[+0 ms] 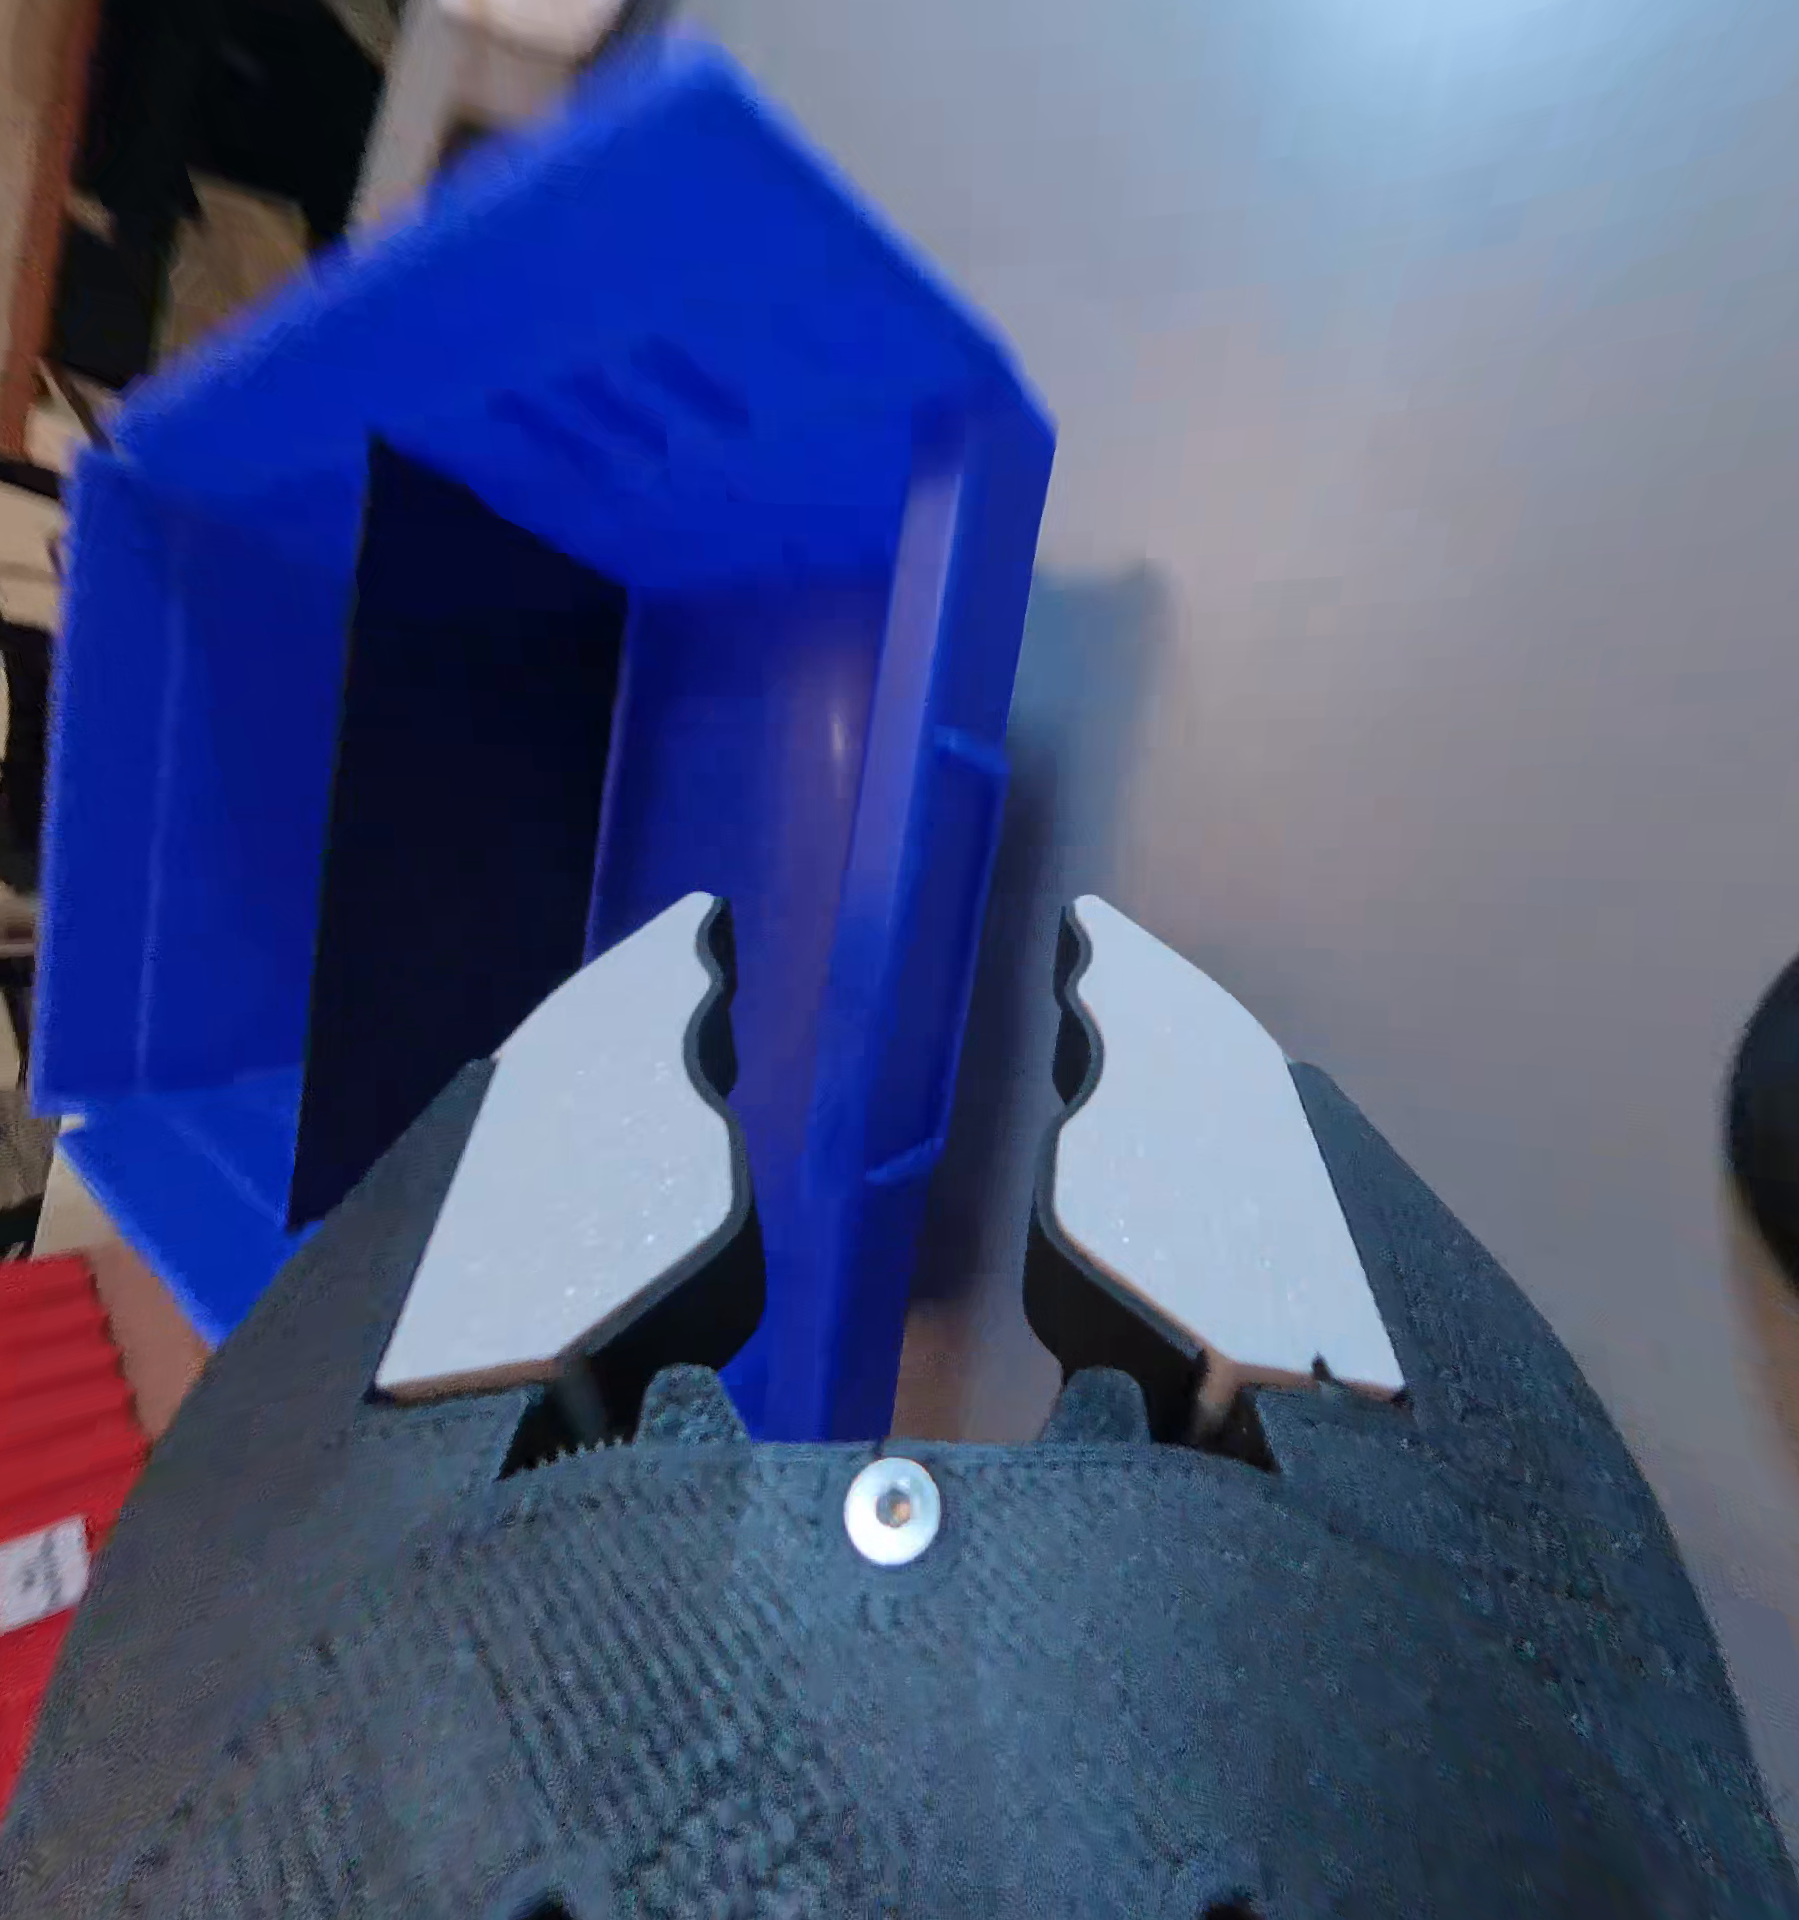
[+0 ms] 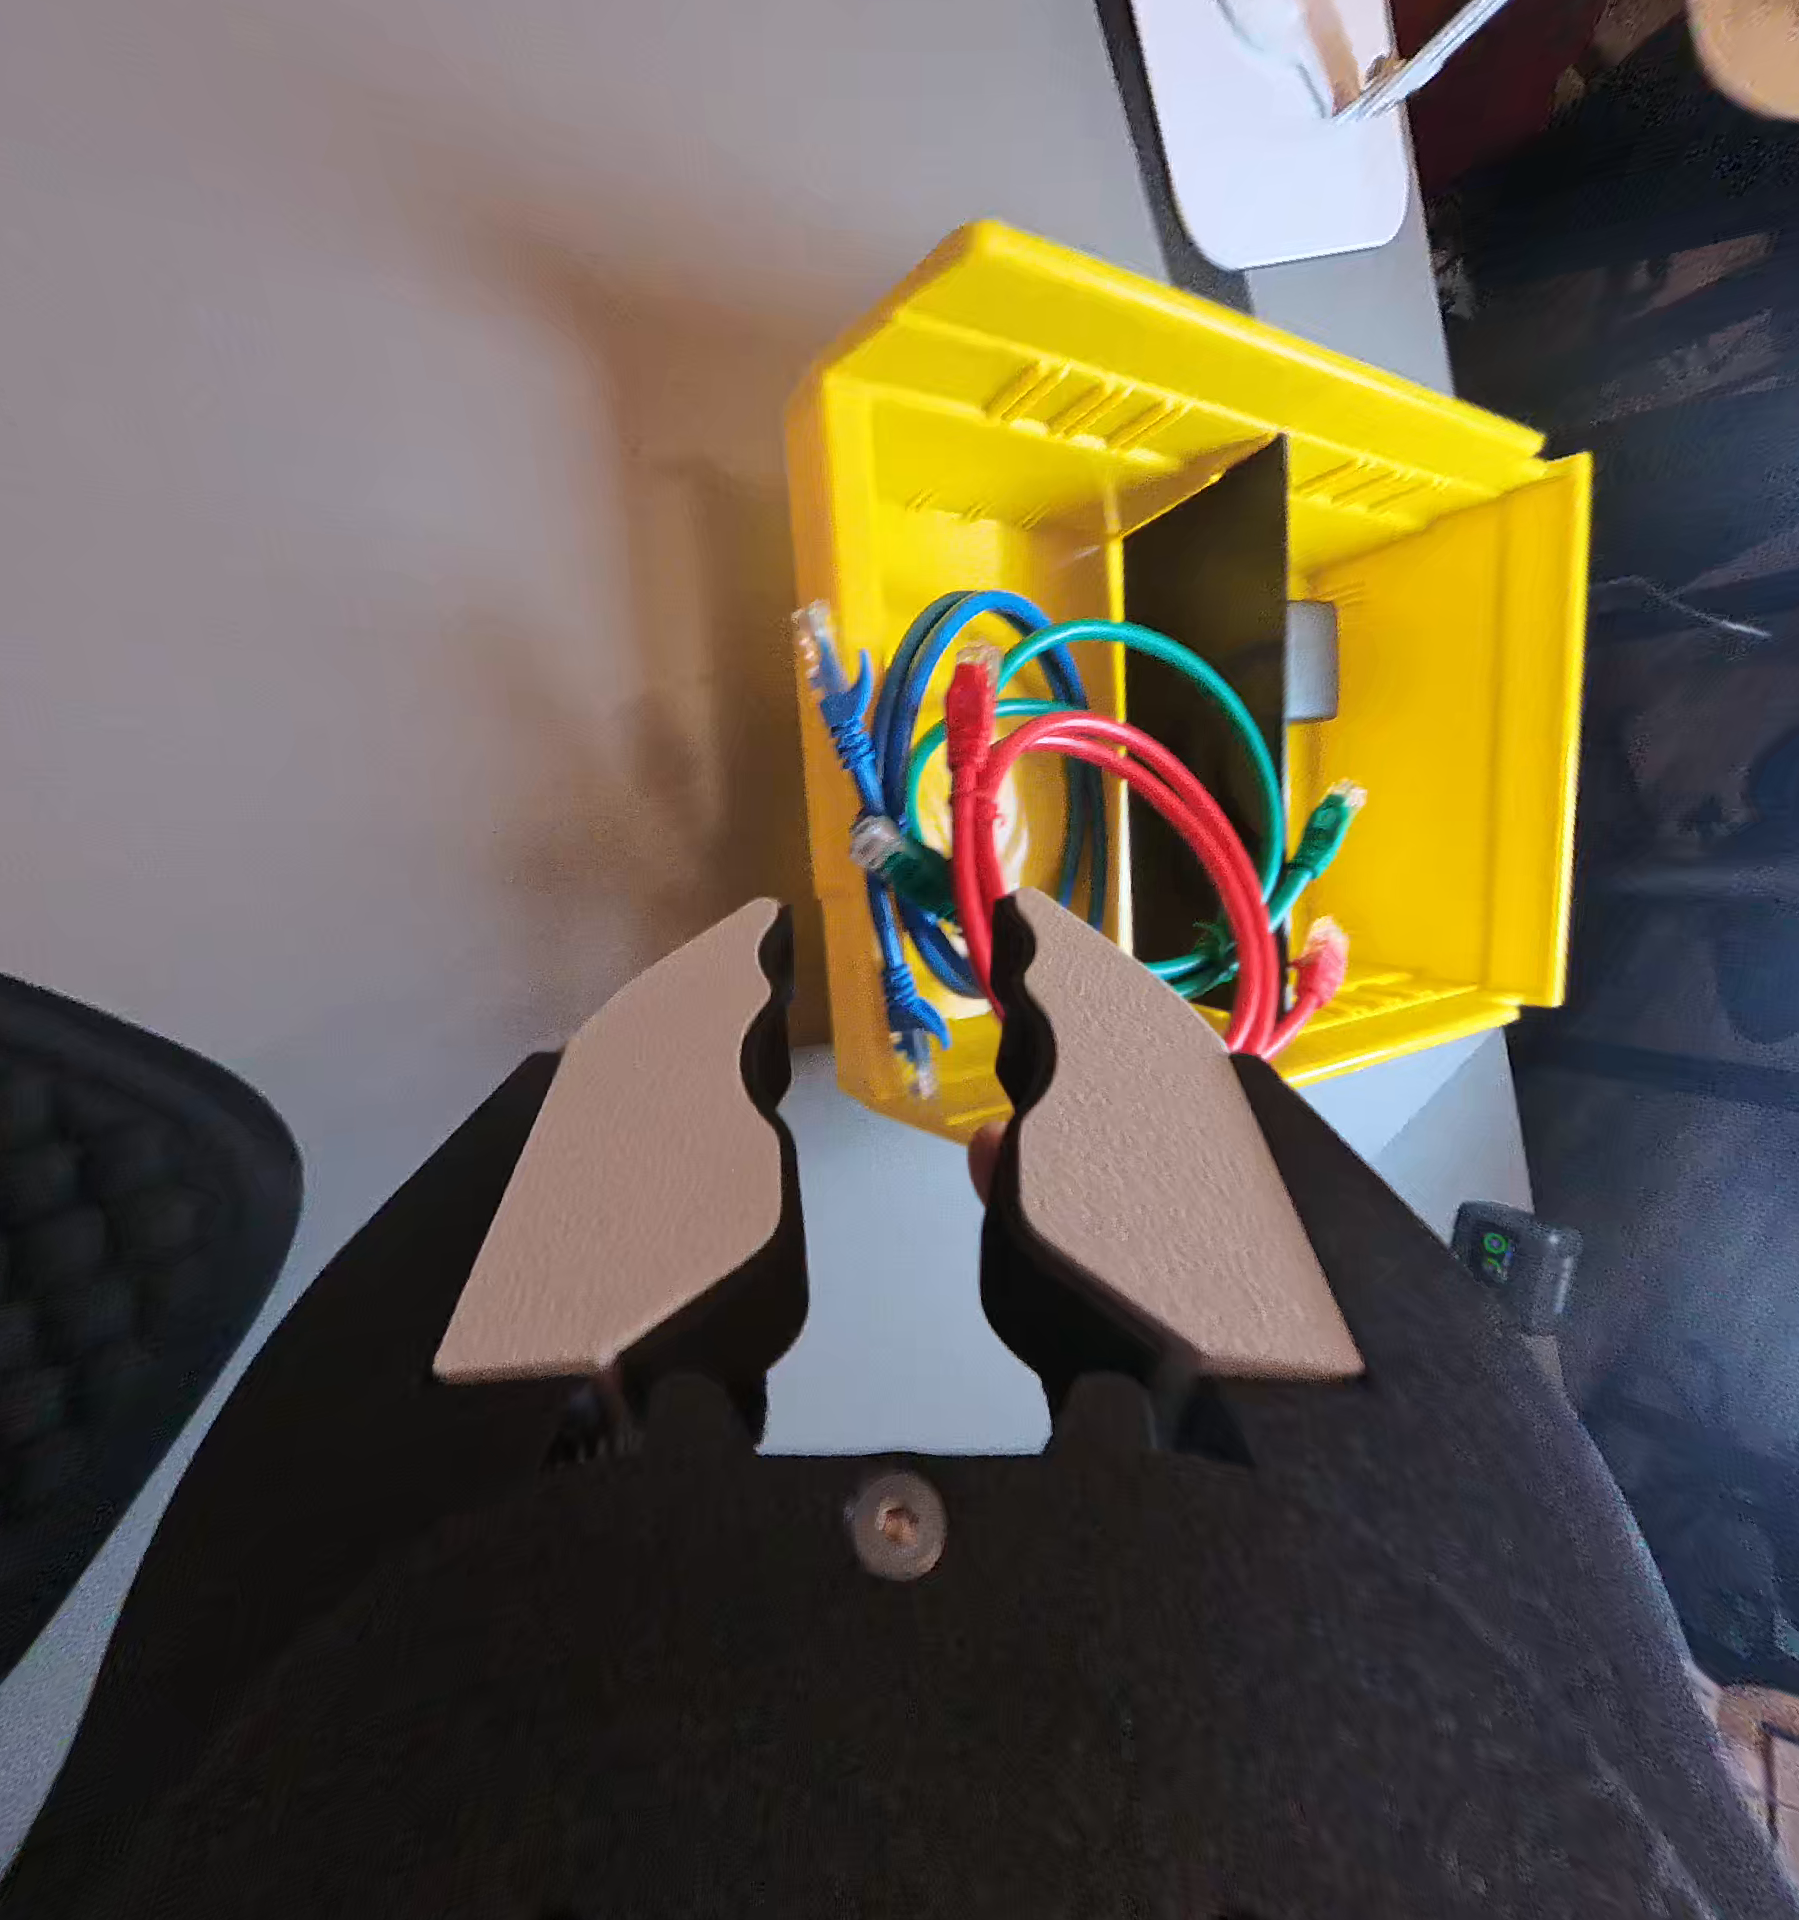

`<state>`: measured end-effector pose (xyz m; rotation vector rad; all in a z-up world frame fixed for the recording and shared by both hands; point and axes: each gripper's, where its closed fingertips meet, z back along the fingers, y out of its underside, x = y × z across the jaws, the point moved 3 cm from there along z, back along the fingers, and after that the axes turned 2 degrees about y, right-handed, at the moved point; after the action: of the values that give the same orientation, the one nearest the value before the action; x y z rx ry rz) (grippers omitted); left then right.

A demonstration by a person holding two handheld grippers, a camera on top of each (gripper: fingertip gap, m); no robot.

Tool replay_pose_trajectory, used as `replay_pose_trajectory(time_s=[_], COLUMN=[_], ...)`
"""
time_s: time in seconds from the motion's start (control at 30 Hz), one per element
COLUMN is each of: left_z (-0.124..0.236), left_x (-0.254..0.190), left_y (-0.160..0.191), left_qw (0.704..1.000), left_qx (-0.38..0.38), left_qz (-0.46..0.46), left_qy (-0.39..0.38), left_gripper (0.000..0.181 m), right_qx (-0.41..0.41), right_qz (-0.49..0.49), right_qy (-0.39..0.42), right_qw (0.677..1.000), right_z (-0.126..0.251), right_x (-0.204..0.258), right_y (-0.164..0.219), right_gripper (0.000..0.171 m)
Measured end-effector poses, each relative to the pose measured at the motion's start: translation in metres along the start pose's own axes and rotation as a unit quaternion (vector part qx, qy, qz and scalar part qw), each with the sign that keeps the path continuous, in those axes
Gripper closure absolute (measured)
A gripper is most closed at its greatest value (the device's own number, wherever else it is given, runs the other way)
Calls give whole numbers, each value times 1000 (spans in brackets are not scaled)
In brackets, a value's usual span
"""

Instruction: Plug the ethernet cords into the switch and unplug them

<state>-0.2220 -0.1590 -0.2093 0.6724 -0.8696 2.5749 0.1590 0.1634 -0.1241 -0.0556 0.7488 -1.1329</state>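
While both grippers stand open and empty, no cord is yet in hand. Left gripper [image 1: 893, 925]: jaws parted wide, straddling the near rim of a blue plastic bin [image 1: 583, 582] without clamping it. Right gripper [image 2: 890, 914]: jaws moderately parted, tips just short of a yellow plastic bin [image 2: 1446, 644] with a dark divider [image 2: 1207, 665]. Red [image 2: 1165, 769], green [image 2: 1134, 636] and blue ethernet cords [image 2: 853, 748] lie looped together directly ahead of the right tips. A grey block [image 2: 1310, 660], possibly the switch, sits beyond the divider; identity uncertain. Risks: overlapping loops may drag neighbouring cords out when one is pulled; a pinch on cable rather than plug could slip; motion blur suggests poor aim.
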Motion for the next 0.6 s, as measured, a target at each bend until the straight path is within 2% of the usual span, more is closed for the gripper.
replay_pose_trajectory(time_s=[0.03,0.1,0.2,0.3,0.43,0.6], left_z=[-5,-14,-20,-24,-27,-31], left_x=[1,1,5,4,-8,-35], left_y=[12,32,39,33,14,-23], left_qw=[999,996,994,993,989,985], left_qx=[35,90,102,86,74,28], left_qz=[-5,-21,-46,-79,-125,-171], left_qy=[1,2,-12,-24,-28,-3], left_gripper=[119,131,148,150,151,151], right_qx=[7,25,75,69,76,92], right_qz=[1,-5,-1,-7,51,72], right_qy=[-4,-12,18,67,145,150], right_qw=[1000,1000,997,995,985,982], right_z=[0,-7,-31,-56,-75,-91], right_x=[11,32,48,45,32,21], right_y=[4,13,34,40,35,31], right_gripper=[134,135,135,135,137,139])
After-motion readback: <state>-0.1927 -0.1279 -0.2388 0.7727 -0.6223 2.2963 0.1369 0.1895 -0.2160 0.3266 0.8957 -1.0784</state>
